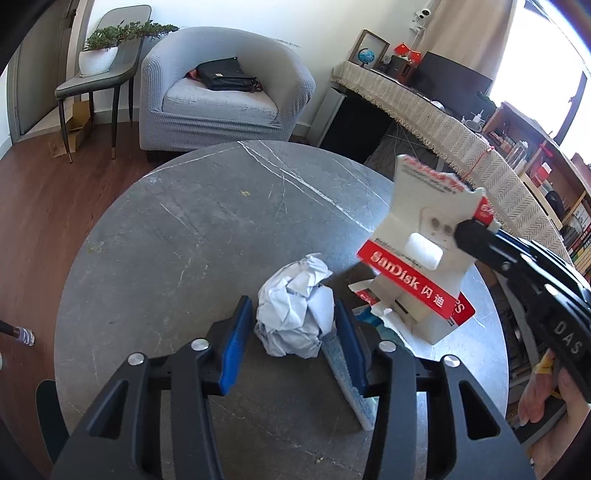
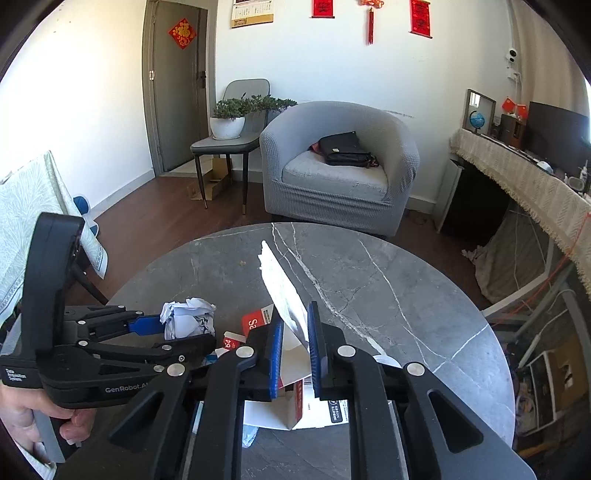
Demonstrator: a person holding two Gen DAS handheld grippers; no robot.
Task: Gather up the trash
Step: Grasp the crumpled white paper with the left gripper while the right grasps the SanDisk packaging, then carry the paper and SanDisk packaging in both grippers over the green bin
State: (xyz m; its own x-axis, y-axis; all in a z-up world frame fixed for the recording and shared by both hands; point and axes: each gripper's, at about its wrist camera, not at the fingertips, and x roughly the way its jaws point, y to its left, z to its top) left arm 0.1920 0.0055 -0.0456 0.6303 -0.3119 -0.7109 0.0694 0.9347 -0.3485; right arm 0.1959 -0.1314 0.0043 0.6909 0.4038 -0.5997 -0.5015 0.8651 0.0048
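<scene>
Lower centre of the left view, our left gripper (image 1: 291, 325) brackets a crumpled paper ball (image 1: 295, 310), pads not yet pressing; light, squashy, grip mid-bulk. At right, our right gripper (image 2: 295, 347) pinches stiff, light card packaging (image 1: 417, 254) by its edge.

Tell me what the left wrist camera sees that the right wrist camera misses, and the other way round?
Only the left wrist view shows the bookshelf and the SanDisk package's printed front. Only the right wrist view shows the door, the red wall hangings and the cloth-draped stand. Both show the round marble table, crumpled paper ball, grey armchair, black bag and potted plant.
</scene>
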